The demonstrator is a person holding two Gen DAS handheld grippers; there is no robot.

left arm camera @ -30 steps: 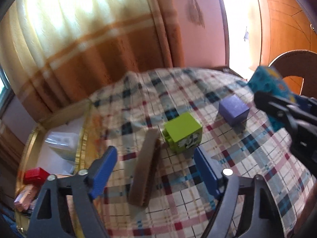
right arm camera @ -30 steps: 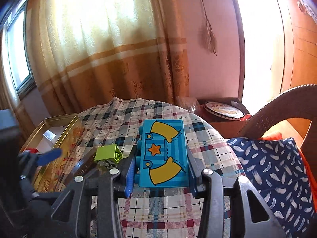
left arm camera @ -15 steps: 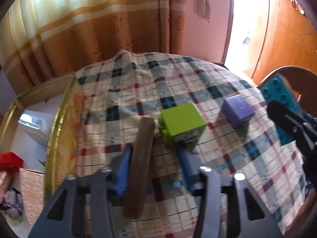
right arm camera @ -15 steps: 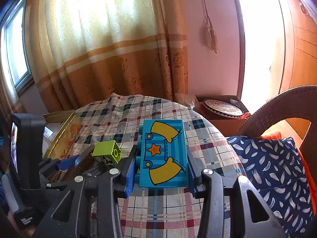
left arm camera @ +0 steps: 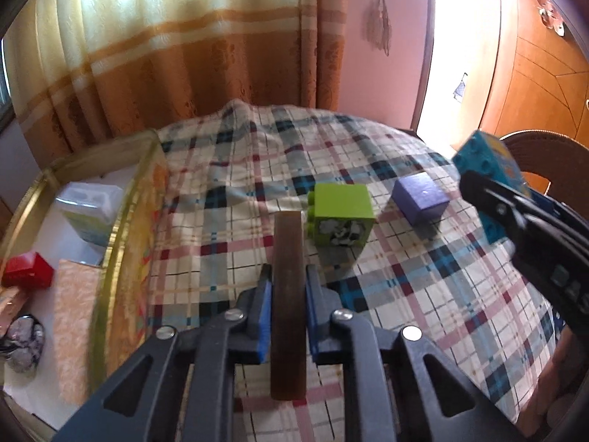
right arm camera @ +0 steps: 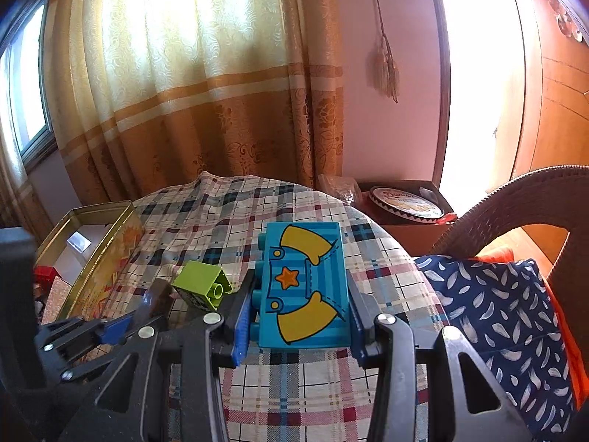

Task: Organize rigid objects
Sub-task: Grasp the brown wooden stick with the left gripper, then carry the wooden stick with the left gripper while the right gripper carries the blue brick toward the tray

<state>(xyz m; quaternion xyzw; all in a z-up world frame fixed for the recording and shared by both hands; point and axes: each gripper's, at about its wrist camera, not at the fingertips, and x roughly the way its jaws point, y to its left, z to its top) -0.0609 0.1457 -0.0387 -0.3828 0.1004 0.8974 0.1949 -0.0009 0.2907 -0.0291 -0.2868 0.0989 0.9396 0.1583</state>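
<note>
On plaid table | left gripper [left arm camera: 288,302] clamped on brown bar [left arm camera: 289,294] | right gripper [right arm camera: 300,316] grips blue brick [right arm camera: 303,287] | green brick [left arm camera: 340,215], purple cube [left arm camera: 419,197] loose | tin [left arm camera: 121,228] partly filled

A lived-in home, a sitting or dining room by the look of it. Long gold-and-brown curtains [right arm camera: 191,84] hang over a sunlit window [right arm camera: 25,84]. The round tabletop wears a plaid cloth [left arm camera: 257,169], and a wicker chair [right arm camera: 515,199] with a feather-print cushion [right arm camera: 497,305] stands at its right edge. A tassel [right arm camera: 386,70] hangs on the pink wall, beside wooden cupboard doors [right arm camera: 552,103].
</note>
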